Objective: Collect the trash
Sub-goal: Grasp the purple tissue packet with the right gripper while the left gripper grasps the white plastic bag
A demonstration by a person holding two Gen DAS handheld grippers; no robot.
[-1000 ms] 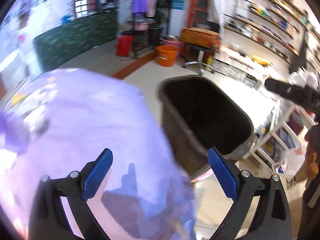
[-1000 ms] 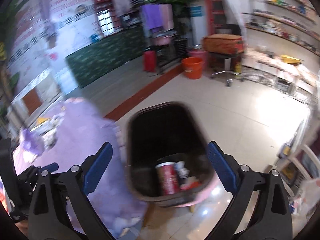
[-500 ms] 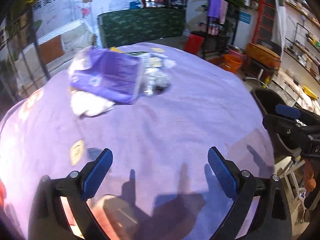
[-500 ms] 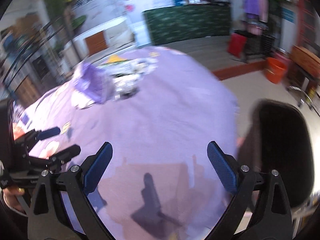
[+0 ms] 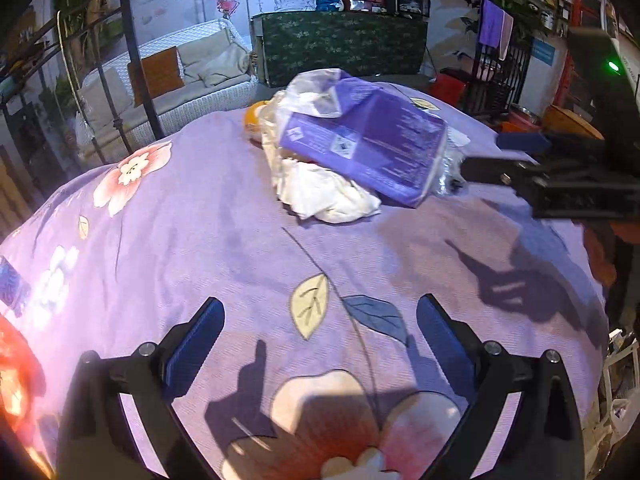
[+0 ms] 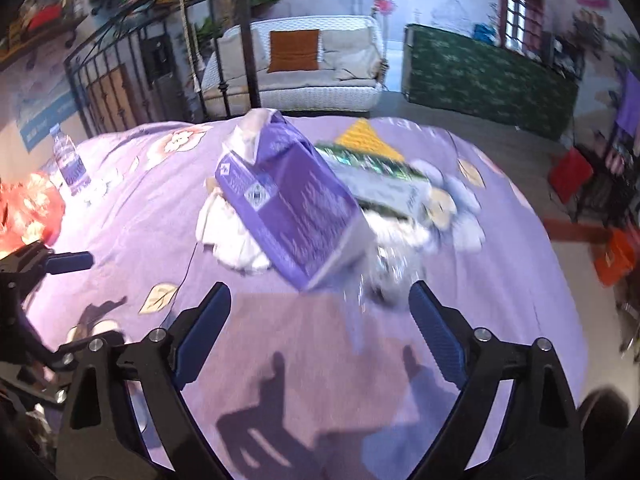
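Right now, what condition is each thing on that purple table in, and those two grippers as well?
Purple package: torn open at its top, tilted, leaning on the pile.
White tissue: crumpled, partly under the package.
Clear plastic wrapper: crumpled, beside the package.
Water bottle: upright, cap on.
Left gripper: open, nothing between its fingers.
Right gripper: open, jaws closing, nothing between them.

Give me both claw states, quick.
Left claw: open, empty, above the purple tablecloth.
Right claw: open, closing slightly, nothing between the jaws.
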